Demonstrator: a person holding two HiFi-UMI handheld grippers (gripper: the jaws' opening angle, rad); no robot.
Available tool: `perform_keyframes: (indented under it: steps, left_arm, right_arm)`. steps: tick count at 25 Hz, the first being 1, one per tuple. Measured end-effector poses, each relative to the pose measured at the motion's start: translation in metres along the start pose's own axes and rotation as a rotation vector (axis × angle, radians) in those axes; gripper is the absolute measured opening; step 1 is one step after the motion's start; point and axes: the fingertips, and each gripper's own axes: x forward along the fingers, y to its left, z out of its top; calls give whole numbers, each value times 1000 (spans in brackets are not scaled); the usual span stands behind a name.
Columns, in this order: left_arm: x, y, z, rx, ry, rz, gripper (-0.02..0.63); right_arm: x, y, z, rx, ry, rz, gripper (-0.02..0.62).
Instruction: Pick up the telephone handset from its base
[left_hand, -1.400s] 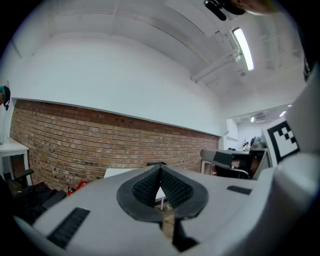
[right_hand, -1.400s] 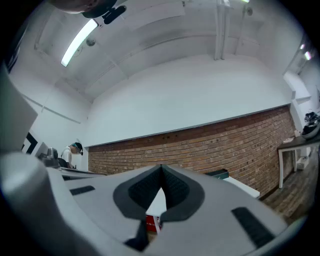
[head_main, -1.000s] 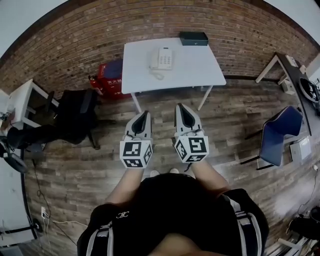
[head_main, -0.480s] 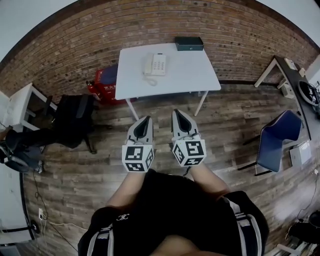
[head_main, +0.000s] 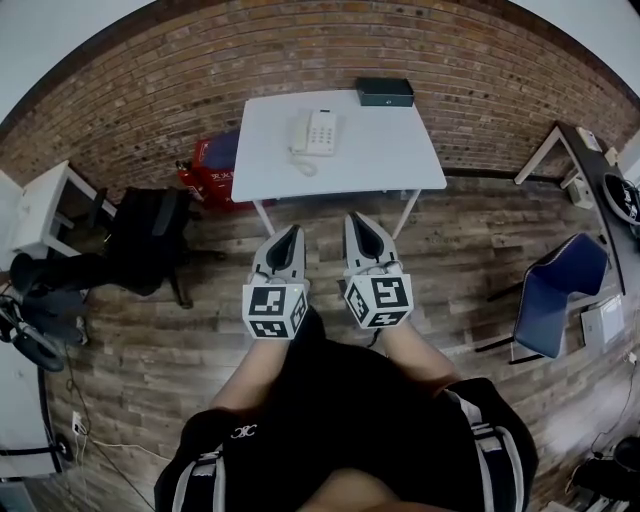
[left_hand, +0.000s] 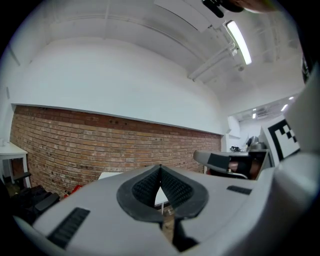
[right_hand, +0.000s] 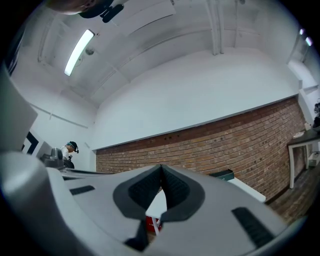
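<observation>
Two grippers (head_main: 291, 231) (head_main: 357, 218) closed, handset (head_main: 300, 135), seemingly cradled, beyond fingers (head_main: 281, 254)

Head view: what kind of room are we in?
Probably an office or lab workroom. A white table with a desk telephone stands against a brick wall. A blue office chair sits on the wood-plank floor, and there is another desk at the right edge.

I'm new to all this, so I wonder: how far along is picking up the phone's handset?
Nothing done yet: the handset lies on its base on the white table. In hand: nothing; left gripper and right gripper are shut, empty, short of the table. To do: reach, open, grip, lift.
</observation>
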Motion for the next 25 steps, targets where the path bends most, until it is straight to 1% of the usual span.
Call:
perform_keyframes:
  steps: [6,12,14,19,25]
  left_arm:
    - [25,24,-1,-2,-13,7,1]
    - [60,57,-6,-16,-18,1,2]
    - [75,68,-8,-28,-14,-2,0]
    - [120,91,-8,-46,-4,-22,0]
    - [174,117,-8,-72,34,-49,0]
  right_arm:
    - [34,-9,-2,-19,-8,0,-2]
    - [76,-13,-13,-37,-5,1,-2]
    - [92,-15,-15,-53,-7,-1,-2]
    - [137,-34,-23,-52,22,-24,-2]
    - [188,-51,-29,-59,59,-45,-2]
